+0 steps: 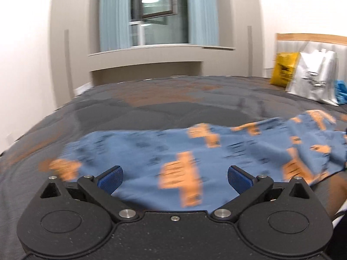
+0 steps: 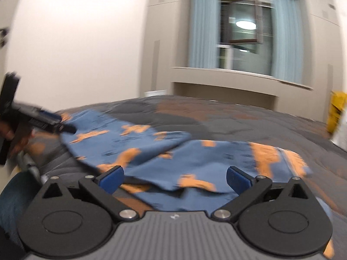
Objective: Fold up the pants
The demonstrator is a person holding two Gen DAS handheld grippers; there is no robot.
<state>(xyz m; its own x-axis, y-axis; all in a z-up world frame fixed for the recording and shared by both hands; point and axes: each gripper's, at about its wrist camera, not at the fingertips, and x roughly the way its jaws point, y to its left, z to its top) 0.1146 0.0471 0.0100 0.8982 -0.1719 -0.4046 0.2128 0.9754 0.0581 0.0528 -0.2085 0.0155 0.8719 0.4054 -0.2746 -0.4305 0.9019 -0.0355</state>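
The blue fabric pants with orange block prints (image 1: 195,151) are spread across the middle and lower part of both views, lying on the bed covered by a dark grey quilt with rust-orange patches (image 1: 151,108). Both pictures are smeared by motion blur, so the print cannot be read.

In the left wrist view, the left tongs (image 1: 175,178) are seen at the bottom centre with their jaws spread wide; the blue pads (image 1: 110,179) are apart from each other, nothing is pinched between them, and the cloth is seen in the gap beyond them. At the right edge of this view, a yellow plastic bag (image 1: 283,69) and a white plastic bag with dark print (image 1: 314,78) are stood side by side near a wooden headboard (image 1: 310,38).

In the right wrist view, the right tongs (image 2: 174,178) are likewise held wide, with nothing gripped. One leg of the pants is laid over the other part, a folded edge being shown just ahead of the pads. At the left edge of this view the left tongs (image 2: 67,127) are seen with their tips over the far corner of the cloth; whether contact is made there cannot be told. A window with pale blue curtains (image 2: 245,32) is seen at the upper right.
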